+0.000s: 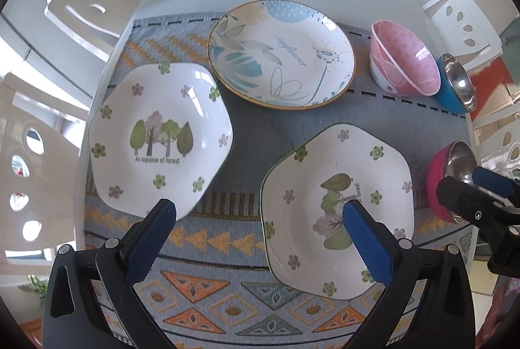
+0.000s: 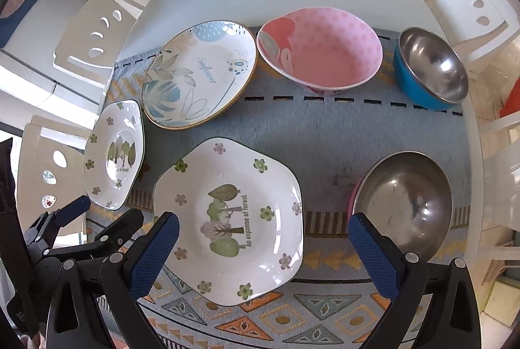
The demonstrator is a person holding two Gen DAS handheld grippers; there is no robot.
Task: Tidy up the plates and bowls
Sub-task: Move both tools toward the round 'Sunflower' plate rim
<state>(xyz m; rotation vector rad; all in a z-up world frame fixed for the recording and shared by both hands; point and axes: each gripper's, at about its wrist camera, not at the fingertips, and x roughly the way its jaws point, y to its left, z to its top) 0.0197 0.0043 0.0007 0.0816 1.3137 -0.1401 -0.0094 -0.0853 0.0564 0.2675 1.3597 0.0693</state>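
Item: 2 hexagonal forest plates, white, flower-sprigged, flat on the woven mat (image 2: pixel 325 134). Near plate (image 2: pixel 230 219) lies just ahead of the right gripper (image 2: pixel 263 248), nearer its left pad; far-left plate (image 1: pixel 161 137) sits ahead-left of the left gripper (image 1: pixel 260 235). Both jaws wide, empty. Right hand judged nearer.

Open mat (image 2: pixel 325 134) between plates and bowls
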